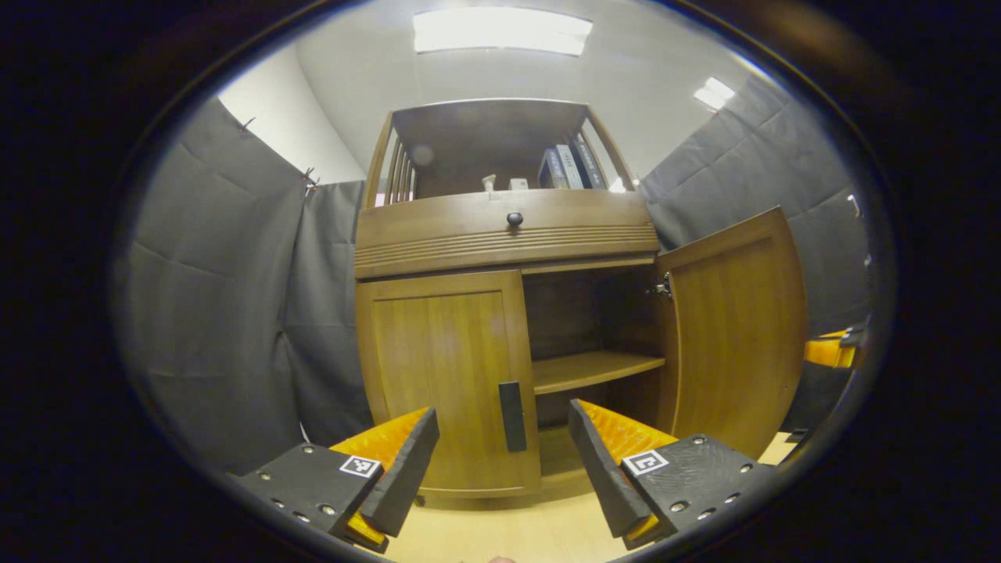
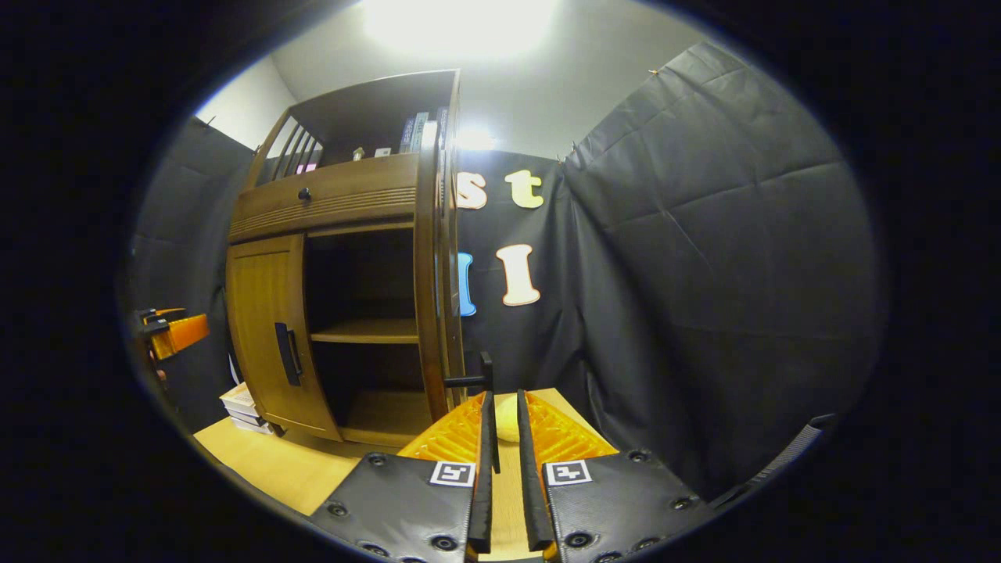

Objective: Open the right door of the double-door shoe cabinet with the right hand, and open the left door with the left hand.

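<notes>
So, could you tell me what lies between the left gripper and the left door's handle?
Nothing: in the left gripper view, the open left gripper faces the handle on the closed left door across bare space.

You are looking at the wooden cabinet: its right door is standing swung wide open, its left door is sitting shut (dark handle at its inner edge).

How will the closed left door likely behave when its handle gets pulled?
The left door looks like rigid wood, so it probably won't flex. It should swing on side hinges, as the open right door has. Its slim handle may slip.
</notes>
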Available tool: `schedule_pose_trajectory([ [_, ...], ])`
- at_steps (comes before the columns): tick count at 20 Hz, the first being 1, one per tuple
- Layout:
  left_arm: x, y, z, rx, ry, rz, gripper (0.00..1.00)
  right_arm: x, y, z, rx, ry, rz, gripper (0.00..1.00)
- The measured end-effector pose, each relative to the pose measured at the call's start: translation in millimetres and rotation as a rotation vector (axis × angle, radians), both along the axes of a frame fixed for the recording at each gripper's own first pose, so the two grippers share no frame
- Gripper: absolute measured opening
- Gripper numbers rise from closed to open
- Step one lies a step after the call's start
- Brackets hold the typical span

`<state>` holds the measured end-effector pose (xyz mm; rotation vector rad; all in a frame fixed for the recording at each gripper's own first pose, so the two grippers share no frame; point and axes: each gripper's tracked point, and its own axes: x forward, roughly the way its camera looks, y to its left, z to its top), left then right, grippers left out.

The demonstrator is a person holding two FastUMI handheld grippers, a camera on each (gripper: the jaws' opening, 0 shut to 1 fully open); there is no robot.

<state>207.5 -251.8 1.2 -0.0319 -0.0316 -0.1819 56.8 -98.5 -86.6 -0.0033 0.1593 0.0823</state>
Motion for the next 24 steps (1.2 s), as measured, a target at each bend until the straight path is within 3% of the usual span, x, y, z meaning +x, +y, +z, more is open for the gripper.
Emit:
schedule_pose_trajectory([
  [1, 6.3, -1.3, -3.2, 0.0, 0.007, -0.002, 0.98, -5.6, 3.5, 6.7, 0.002, -0.01, 0.004, 0.28],
  [4, 28.7, -3.2, -9.8, -0.014, 0.022, -0.004, 0.98, -14.4, 0.2, 26.6, -0.021, -0.072, -0.018, 1.0],
  [5, 31.4, -3.7, -12.6, -0.019, 0.024, -0.004, 0.98, -17.1, -0.3, 32.9, -0.029, -0.09, -0.024, 1.0],
  [6, 35.5, -3.8, -14.0, -0.023, 0.024, -0.004, 0.98, -19.2, 1.0, 36.2, -0.032, -0.096, -0.023, 0.92],
  [7, 39.3, -6.4, -15.6, -0.029, 0.021, -0.005, 0.98, -22.0, 2.4, 37.3, -0.036, -0.099, -0.023, 0.96],
  [11, 64.2, -12.1, -25.7, -0.045, 0.019, -0.007, 0.96, -30.2, -6.4, 31.1, -0.064, -0.071, -0.058, 0.92],
  [13, 78.3, -16.3, -31.0, -0.05, 0.022, -0.018, 0.98, -35.3, -12.9, 28.1, -0.066, -0.061, -0.082, 0.97],
  [15, 93.7, -19.9, -37.5, -0.032, 0.029, -0.026, 0.98, -42.8, -19.5, 24.3, -0.068, -0.045, -0.104, 0.92],
  [16, 100.7, -21.4, -40.5, -0.023, 0.032, -0.024, 0.98, -45.0, -22.8, 23.1, -0.067, -0.039, -0.115, 0.97],
  [17, 108.6, -24.8, -45.0, -0.018, 0.038, -0.025, 0.98, -46.4, -26.0, 22.4, -0.063, -0.035, -0.126, 0.92],
  [18, 115.6, -27.3, -49.0, -0.019, 0.044, -0.03, 0.98, -47.8, -28.3, 21.6, -0.06, -0.031, -0.136, 0.97],
  [20, 128.9, -31.2, -58.2, -0.027, 0.057, -0.035, 0.98, -51.2, -32.2, 21.1, -0.058, -0.026, -0.153, 0.92],
  [23, 147.1, -34.5, -71.5, -0.051, 0.075, -0.03, 0.98, -55.3, -34.8, 16.8, -0.059, -0.015, -0.169, 0.96],
  [24, 151.0, -35.4, -74.0, -0.057, 0.083, -0.028, 0.97, -56.2, -34.7, 16.8, -0.061, -0.015, -0.173, 0.93],
])
